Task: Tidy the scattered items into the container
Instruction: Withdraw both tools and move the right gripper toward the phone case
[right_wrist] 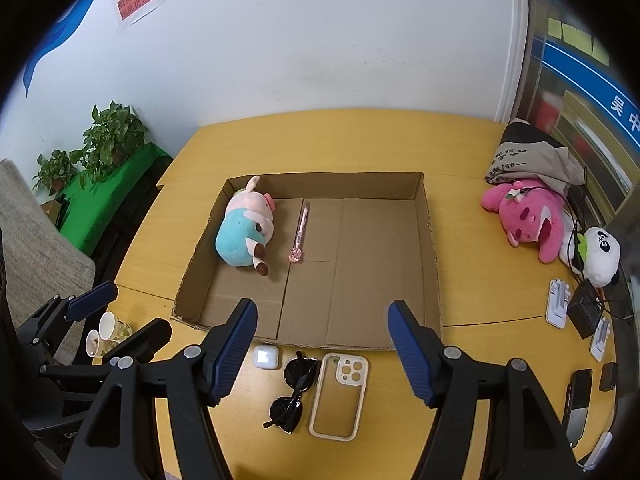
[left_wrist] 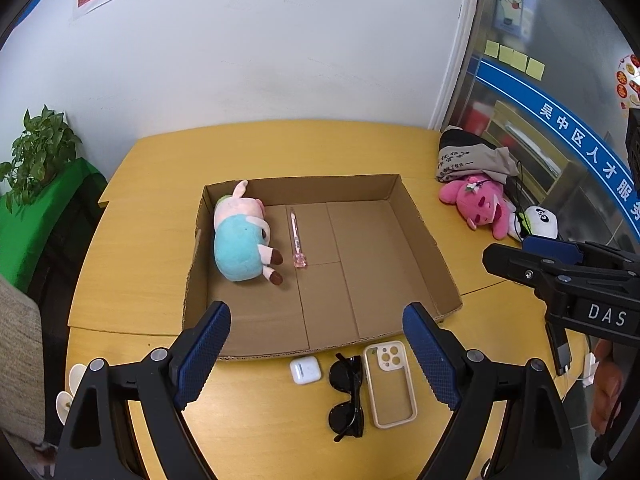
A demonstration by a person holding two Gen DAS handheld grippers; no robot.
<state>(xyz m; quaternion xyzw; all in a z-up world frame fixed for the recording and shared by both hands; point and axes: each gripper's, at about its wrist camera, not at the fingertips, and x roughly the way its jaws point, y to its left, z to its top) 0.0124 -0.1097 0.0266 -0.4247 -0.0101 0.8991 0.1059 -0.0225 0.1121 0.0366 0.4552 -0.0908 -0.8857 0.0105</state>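
Near the table (left_wrist: 132, 240) front edge, earbud case (left_wrist: 305, 371), sunglasses (left_wrist: 347, 394), phone case (left_wrist: 390, 384) are left unboxed; left gripper (left_wrist: 316, 356) and right gripper (right_wrist: 323, 354) are held spread, empty.

Bright even indoor light, soft shadows, sharp centre, fisheye-bent dark-vignetted edges

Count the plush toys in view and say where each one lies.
3. The pig plush lies inside the cardboard box, at its left wall. The pink plush and panda plush lie on the table's right side. None seems hidden.
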